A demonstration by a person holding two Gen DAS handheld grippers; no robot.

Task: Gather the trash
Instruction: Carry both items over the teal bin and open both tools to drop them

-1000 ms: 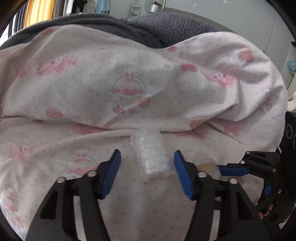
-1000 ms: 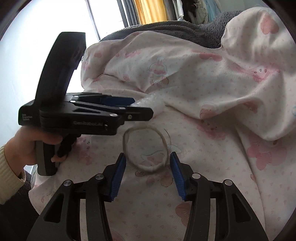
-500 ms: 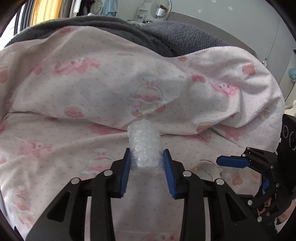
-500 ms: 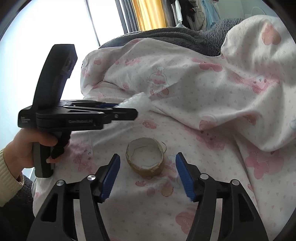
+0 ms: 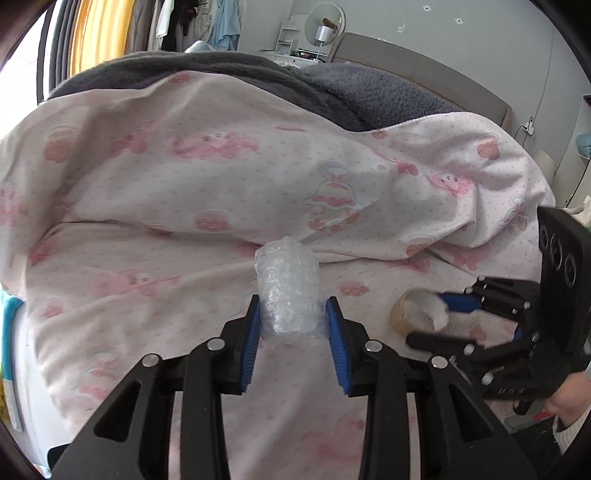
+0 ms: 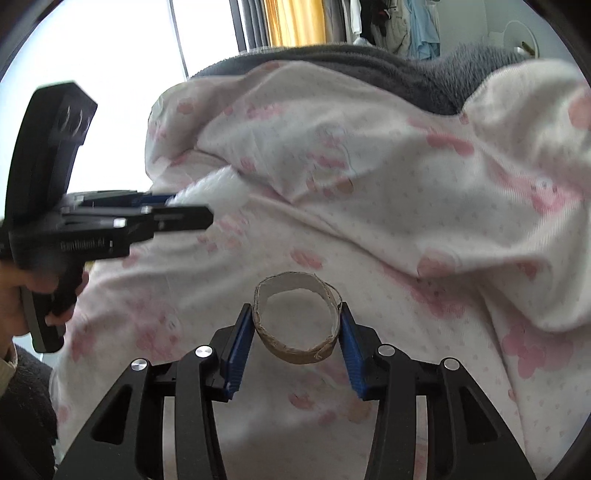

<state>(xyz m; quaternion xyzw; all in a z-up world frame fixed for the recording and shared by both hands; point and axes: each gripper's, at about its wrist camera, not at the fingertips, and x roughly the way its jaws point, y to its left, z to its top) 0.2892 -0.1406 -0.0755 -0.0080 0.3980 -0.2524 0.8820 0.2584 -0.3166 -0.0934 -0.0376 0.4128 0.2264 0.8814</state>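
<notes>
gripping a roll of bubble wrap (image 5: 288, 291), the left claw (image 5: 291, 332) has both blue pads (image 5: 249, 347) pressed against the roll's sides, so it is clamped on it. the roll stands out forward from between the pads, over the pink-printed bed sheet (image 5: 147, 266). in the right wrist view the same claw (image 6: 184, 210) comes in from the left edge, held by a hand (image 6: 22, 295) on its black handle, with the white end of the bubble wrap (image 6: 218, 188) sticking out past its tips.

the right claw (image 6: 295, 332) is clamped on a cardboard tape core (image 6: 295, 321), a short brown ring with a white inner face. its blue pads (image 6: 236, 354) press the ring from both sides and the ring looks squeezed a little oval. the ring's open end faces up and forward. from the left wrist view the tape core (image 5: 417, 312) shows at the right between the right claw's (image 5: 439, 317) fingers, just beside the bubble wrap roll but apart from it; whether it clears the sheet i cannot tell.

the sheet is white with pink cartoon figures and small dots, rumpled into a big fold behind both claws. a dark grey fleece blanket (image 5: 369, 92) lies beyond it. clothes (image 5: 192, 22) hang at the back by a yellow curtain (image 5: 99, 33), and a round mirror (image 5: 325, 22) stands against the grey wall.
</notes>
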